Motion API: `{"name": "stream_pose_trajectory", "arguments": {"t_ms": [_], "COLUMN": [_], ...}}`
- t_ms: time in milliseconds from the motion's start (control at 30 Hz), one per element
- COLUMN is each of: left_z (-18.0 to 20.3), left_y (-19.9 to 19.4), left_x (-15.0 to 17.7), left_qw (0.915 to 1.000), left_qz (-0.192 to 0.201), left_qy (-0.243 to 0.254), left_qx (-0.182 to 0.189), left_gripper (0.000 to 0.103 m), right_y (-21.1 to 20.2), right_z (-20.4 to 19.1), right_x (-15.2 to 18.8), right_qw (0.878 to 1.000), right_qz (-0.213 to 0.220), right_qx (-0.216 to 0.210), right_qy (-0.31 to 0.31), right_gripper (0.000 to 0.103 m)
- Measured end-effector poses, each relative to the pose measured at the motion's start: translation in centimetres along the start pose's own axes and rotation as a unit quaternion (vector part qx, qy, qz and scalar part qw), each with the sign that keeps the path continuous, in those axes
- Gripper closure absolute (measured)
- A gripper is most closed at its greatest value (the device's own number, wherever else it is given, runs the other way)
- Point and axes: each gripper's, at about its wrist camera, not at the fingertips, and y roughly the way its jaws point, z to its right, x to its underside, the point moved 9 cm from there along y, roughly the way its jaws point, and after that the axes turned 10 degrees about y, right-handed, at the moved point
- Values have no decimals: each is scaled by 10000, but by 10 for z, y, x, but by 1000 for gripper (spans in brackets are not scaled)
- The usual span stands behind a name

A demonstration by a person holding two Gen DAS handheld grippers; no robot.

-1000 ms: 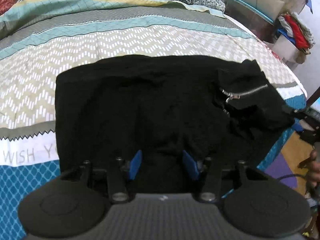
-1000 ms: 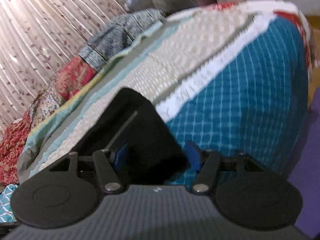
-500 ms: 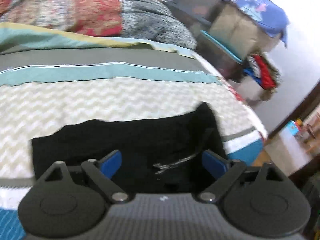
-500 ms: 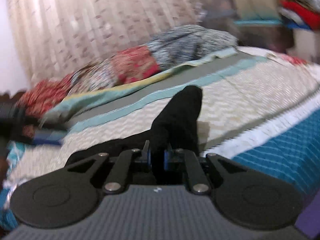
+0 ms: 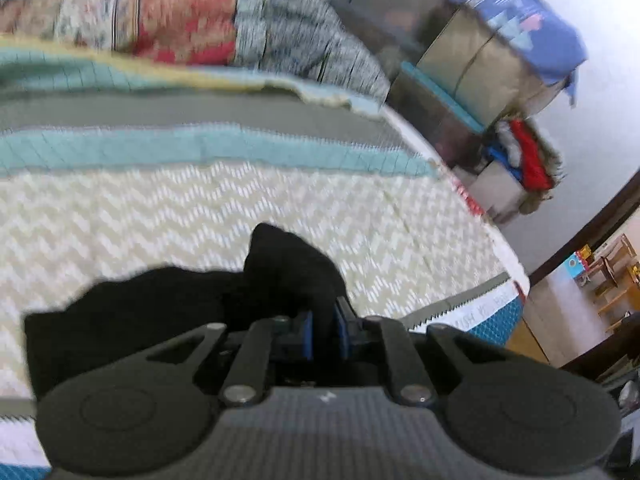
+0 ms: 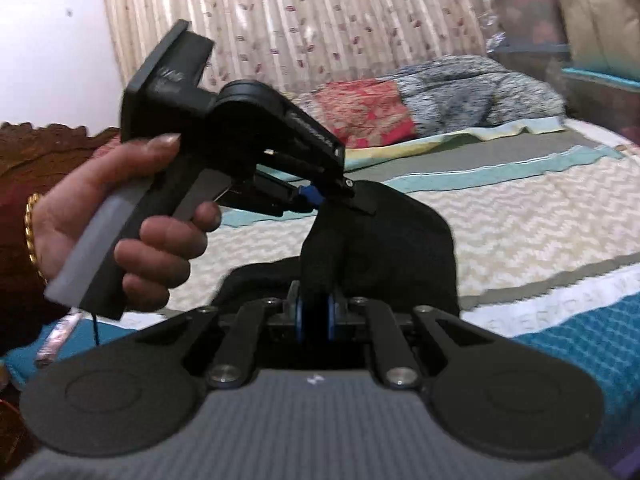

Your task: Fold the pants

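Black fabric pants [image 5: 152, 312] lie on the bed's quilted cover [image 5: 160, 220], which is patterned in cream zigzags with grey, teal and blue bands. Part of the cloth is pulled up off the cover in two raised peaks. The left gripper [image 5: 323, 334] has just been closing, and its blue pads [image 5: 306, 334] now pinch a fold of the black cloth, which bunches up in a hump just beyond them. The right gripper [image 6: 315, 318] is pressed together on another fold of the same pants [image 6: 380, 240], the fabric rising in a dark column from between its blue-rimmed pads [image 6: 332, 318].

From the right wrist view, a person's left hand [image 6: 120, 216] wraps around the handle of the black left gripper [image 6: 316, 200], a gold bangle [image 6: 31, 232] on the wrist. That gripper's tip meets the top of the lifted cloth. Red floral and grey patterned pillows [image 6: 420, 100] sit at the head of the bed, before a pale striped curtain [image 6: 300, 20]. Stacked storage boxes [image 5: 460, 64] stand beside the bed
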Motion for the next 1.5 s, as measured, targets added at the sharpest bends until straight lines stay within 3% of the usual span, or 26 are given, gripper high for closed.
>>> {"name": "stream_pose_trajectory", "arguments": {"t_ms": [133, 367, 500, 633, 700, 767, 867, 1033, 1200, 1267, 1367, 1433, 1500], "left_z": [-26, -104, -142, -170, -177, -179, -178, -164, -132, -120, -112, -115, -120], "left_y": [-42, -80, -78, -54, -45, -46, -55, -83, -99, -95, -77, -74, -79], "left_x": [0, 31, 64, 104, 116, 117, 111, 109, 130, 142, 168, 176, 176], "left_qw": [9991, 9943, 9891, 9837, 9804, 9784, 9786, 9811, 9876, 9906, 9878, 9878, 9866], "left_qz": [393, 539, 455, 131, 62, 178, 242, 480, 355, 165, -449, -466, -486], "left_qy": [-72, -752, -1174, -1481, -1651, -1790, -1695, -1624, -1367, -1098, -476, -692, -956], "left_qx": [-103, -521, -769, -1011, -1076, -1020, -1138, -939, -687, -795, -1412, -1311, -1232], "left_gripper": [92, 92, 92, 90, 77, 74, 60, 52, 45, 45, 43, 40, 40], "right_y": [15, 58, 83, 104, 101, 89, 62, 30, 14, 20, 36, 54, 47], "right_z": [-39, -90, -99, -89, -90, -96, -98, -57, 1, 18, 41, 61, 64], "right_x": [1, 27, 57, 89, 91, 84, 75, 50, 23, 24, 55, 77, 77], "right_qw": [9987, 9914, 9842, 9755, 9745, 9723, 9739, 9896, 9983, 9978, 9911, 9813, 9828], "right_qz": [-107, -745, -1268, -1830, -1854, -1826, -1540, -1012, -571, -628, -1167, -1567, -1454], "right_qx": [-364, -847, -866, -617, -666, -895, -1090, -640, -66, 125, 601, 1081, 974], "right_qy": [-338, -669, -881, -1059, -1077, -1151, -1262, -791, -28, 176, 218, 299, 588], "right_gripper": [89, 89, 89, 88, 83, 59, 54, 56, 64, 65, 65, 63, 63]}}
